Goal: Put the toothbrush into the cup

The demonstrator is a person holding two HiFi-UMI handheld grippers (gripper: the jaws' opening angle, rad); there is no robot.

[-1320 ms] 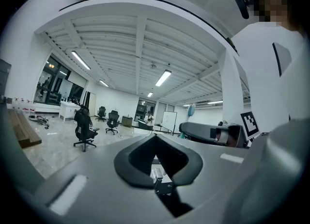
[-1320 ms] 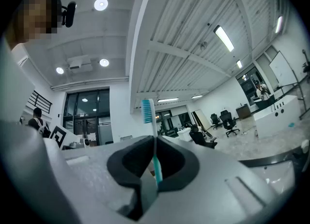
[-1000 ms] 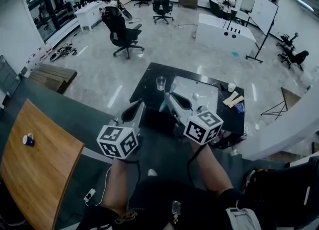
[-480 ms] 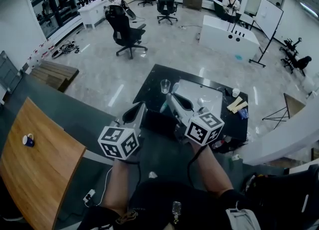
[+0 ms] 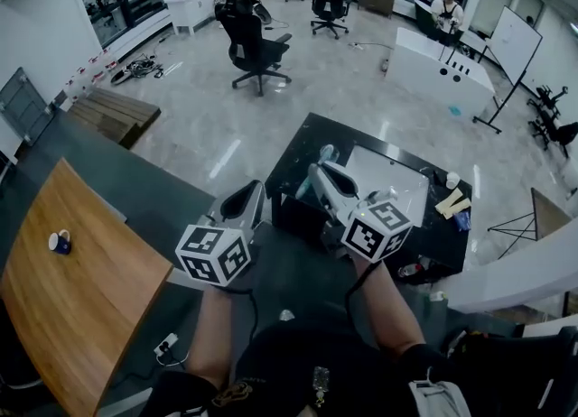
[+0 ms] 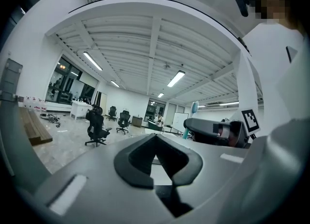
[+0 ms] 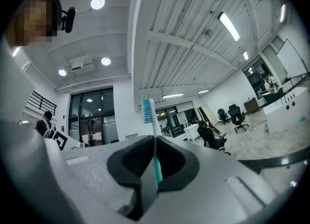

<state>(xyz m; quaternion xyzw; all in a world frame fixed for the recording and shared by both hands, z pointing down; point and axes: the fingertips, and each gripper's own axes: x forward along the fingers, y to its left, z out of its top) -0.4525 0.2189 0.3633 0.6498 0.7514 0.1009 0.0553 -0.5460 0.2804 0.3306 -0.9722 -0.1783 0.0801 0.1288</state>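
Your right gripper (image 7: 155, 139) pinches the toothbrush (image 7: 148, 115) in its jaws, bristles poking past their tips, and has closed in on what looks like the cup (image 5: 327, 152) just beyond, so insertion seems near; your left gripper (image 6: 155, 138) has its jaws pressed together, empty.

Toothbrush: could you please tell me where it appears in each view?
Head view: teal sliver of toothbrush near centre, at the right tool tip.
Left gripper view: right of centre, upright above that tool.
Right gripper view: centre, clamped between the jaws.
Shared landmark: the right tool.

Open floor (image 5: 208, 126) left — table (image 5: 291, 170) ahead
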